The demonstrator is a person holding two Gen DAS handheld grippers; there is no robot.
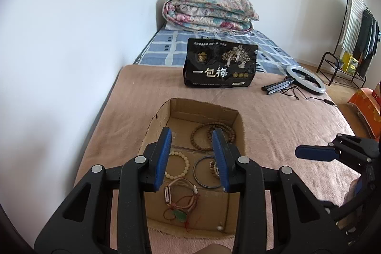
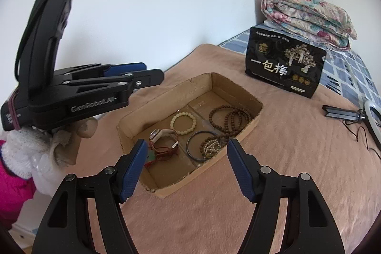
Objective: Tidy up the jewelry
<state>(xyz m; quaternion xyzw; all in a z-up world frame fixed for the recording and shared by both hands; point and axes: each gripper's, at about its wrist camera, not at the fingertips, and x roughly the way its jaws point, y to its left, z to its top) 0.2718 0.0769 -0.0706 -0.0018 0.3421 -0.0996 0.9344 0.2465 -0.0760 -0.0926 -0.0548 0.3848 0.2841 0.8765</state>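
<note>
Right wrist view: both claws, left claw [image 2: 140, 74] and right claw [image 2: 184, 158], parted, empty, above cardboard box [image 2: 164, 189] of bracelets.

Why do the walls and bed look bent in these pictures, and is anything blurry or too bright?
Both views are fisheye, so straight edges bow and the corners go dark. In the left wrist view, soft daylight leaves the box and beads sharp, with no glare. In the right wrist view, the white sleeve at the edge is smeared and the wall is washed pale.

one cardboard box [image 2: 240, 89] – one pale bead bracelet [image 2: 183, 123], one dark bangle [image 2: 190, 146], one watch [image 2: 164, 136], one black bag [image 2: 284, 68].
</note>
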